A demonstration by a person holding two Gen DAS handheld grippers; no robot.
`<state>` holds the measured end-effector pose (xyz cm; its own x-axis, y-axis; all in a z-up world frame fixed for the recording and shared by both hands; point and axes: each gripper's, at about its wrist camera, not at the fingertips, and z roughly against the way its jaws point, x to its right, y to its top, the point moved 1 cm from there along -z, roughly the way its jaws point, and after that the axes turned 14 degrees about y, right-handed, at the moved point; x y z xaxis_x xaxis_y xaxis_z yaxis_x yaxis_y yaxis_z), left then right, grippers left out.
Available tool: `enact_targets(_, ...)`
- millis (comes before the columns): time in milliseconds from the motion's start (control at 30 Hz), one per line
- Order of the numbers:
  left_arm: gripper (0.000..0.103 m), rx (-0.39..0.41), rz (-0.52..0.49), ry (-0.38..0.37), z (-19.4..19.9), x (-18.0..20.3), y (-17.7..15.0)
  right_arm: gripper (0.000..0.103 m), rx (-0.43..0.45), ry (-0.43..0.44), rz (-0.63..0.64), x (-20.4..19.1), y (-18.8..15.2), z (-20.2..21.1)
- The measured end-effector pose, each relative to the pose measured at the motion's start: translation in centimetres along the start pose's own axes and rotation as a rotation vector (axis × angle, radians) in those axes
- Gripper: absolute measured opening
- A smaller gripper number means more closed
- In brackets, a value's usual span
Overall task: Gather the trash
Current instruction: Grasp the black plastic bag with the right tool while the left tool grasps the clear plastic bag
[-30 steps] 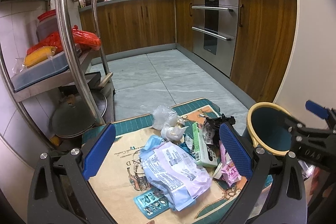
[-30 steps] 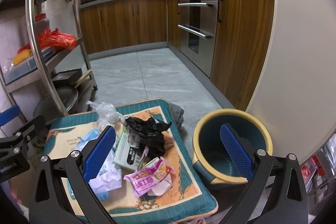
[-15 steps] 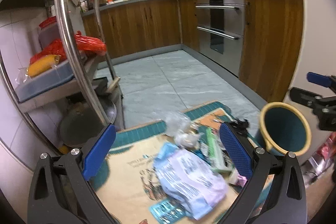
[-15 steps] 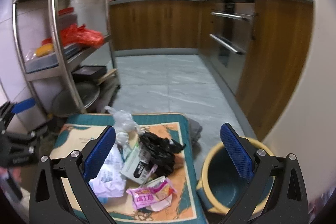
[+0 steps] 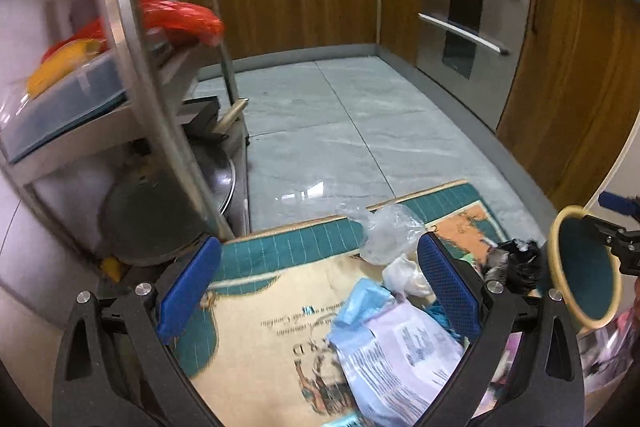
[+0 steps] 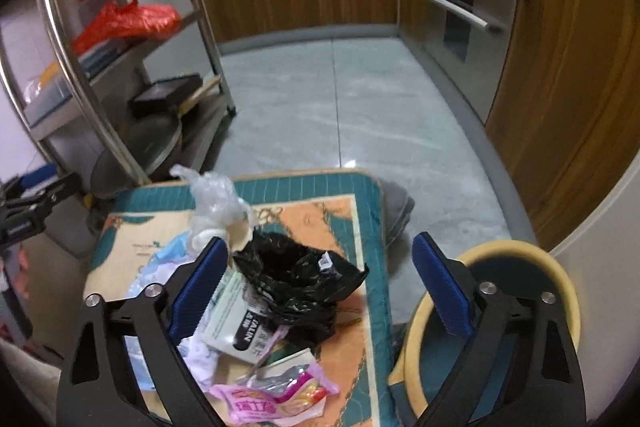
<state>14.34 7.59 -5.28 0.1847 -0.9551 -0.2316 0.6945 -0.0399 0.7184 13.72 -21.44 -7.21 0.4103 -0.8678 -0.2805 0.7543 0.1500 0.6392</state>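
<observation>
Both grippers hover over the littered mat (image 6: 368, 227) — left gripper (image 5: 320, 291) jaws spread, empty; right gripper (image 6: 320, 287) jaws just narrowing, straddling the black plastic bag (image 6: 296, 279) without pressing it.

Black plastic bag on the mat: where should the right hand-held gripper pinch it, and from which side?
Probably the raised crumpled ridge along the top of the black plastic bag, coming from above. It is a soft heap lying on the green box and other wrappers, so a low or side approach would likely catch those too. The right hand-held gripper is open, the bag between its fingers, the bin beside the mat.
</observation>
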Motion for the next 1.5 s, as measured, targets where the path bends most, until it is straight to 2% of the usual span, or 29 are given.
enact_targets(133,0.096,-0.002,-0.053,-0.020,-3.1,2.0,0.6,0.069,-0.058,-0.024,-0.006,1.1,-0.2,-2.6)
enact_targets(200,0.096,-0.011,-0.067,-0.035,-4.4,3.1,0.8,0.065,-0.087,-0.031,-0.027,1.9,-0.5,-3.5)
enact_targets(333,0.095,-0.029,-0.126,-0.065,-7.4,6.5,1.0,0.063,-0.135,-0.003,-0.147,4.0,-1.1,-5.2)
enact_targets(433,0.092,-0.061,-0.137,-0.096,-9.6,8.8,1.0,0.059,-0.158,0.050,-0.214,4.7,-1.6,-5.9)
enact_targets(500,0.092,-0.077,-0.158,-0.093,-10.7,10.0,0.6,0.058,-0.171,0.070,-0.228,4.6,-1.8,-6.3)
enact_targets(600,0.085,-0.111,-0.209,-0.083,-12.7,11.7,-0.3,0.051,-0.192,0.081,-0.221,4.5,-2.1,-7.0)
enact_targets(700,0.073,-0.167,-0.213,-0.100,-14.3,12.2,-0.9,0.043,-0.220,0.114,-0.214,4.2,-2.6,-7.5)
enact_targets(767,0.058,-0.189,-0.229,-0.111,-14.8,12.6,-1.4,0.034,-0.231,0.133,-0.216,4.1,-2.7,-7.8)
enact_targets(833,0.044,-0.194,-0.250,-0.109,-14.8,12.6,-1.6,0.021,-0.241,0.145,-0.224,4.1,-2.9,-7.9)
enact_targets(867,0.037,-0.195,-0.252,-0.120,-14.7,12.5,-1.7,0.019,-0.243,0.148,-0.229,4.2,-2.9,-7.9)
enact_targets(933,0.027,-0.182,-0.259,-0.120,-14.3,12.4,-1.7,0.005,-0.240,0.157,-0.232,4.3,-2.8,-7.7)
enact_targets(967,0.021,-0.175,-0.265,-0.122,-14.2,12.3,-1.7,0.002,-0.235,0.163,-0.228,4.2,-2.7,-7.6)
enact_targets(1067,0.016,-0.146,-0.268,-0.106,-13.5,11.8,-1.4,0.001,-0.211,0.157,-0.196,3.7,-2.1,-6.9)
enact_targets(1167,0.015,-0.103,-0.231,-0.086,-11.9,10.7,-0.3,0.001,-0.178,0.151,-0.173,3.1,-1.4,-6.0)
enact_targets(1267,0.014,-0.042,-0.189,-0.069,-9.2,9.2,0.9,0.001,-0.144,0.148,-0.153,2.5,-0.8,-4.8)
enact_targets(1433,0.014,-0.002,-0.135,-0.074,-4.1,7.1,2.1,0.002,-0.113,0.117,-0.153,2.2,-0.6,-3.2)
enact_targets(1467,0.014,0.008,-0.126,-0.074,-2.9,6.6,2.3,0.005,-0.122,0.107,-0.153,2.4,-0.7,-3.3)
enact_targets(1500,0.014,0.020,-0.124,-0.071,-1.8,6.2,2.5,0.023,-0.135,0.092,-0.152,2.5,-0.9,-3.5)
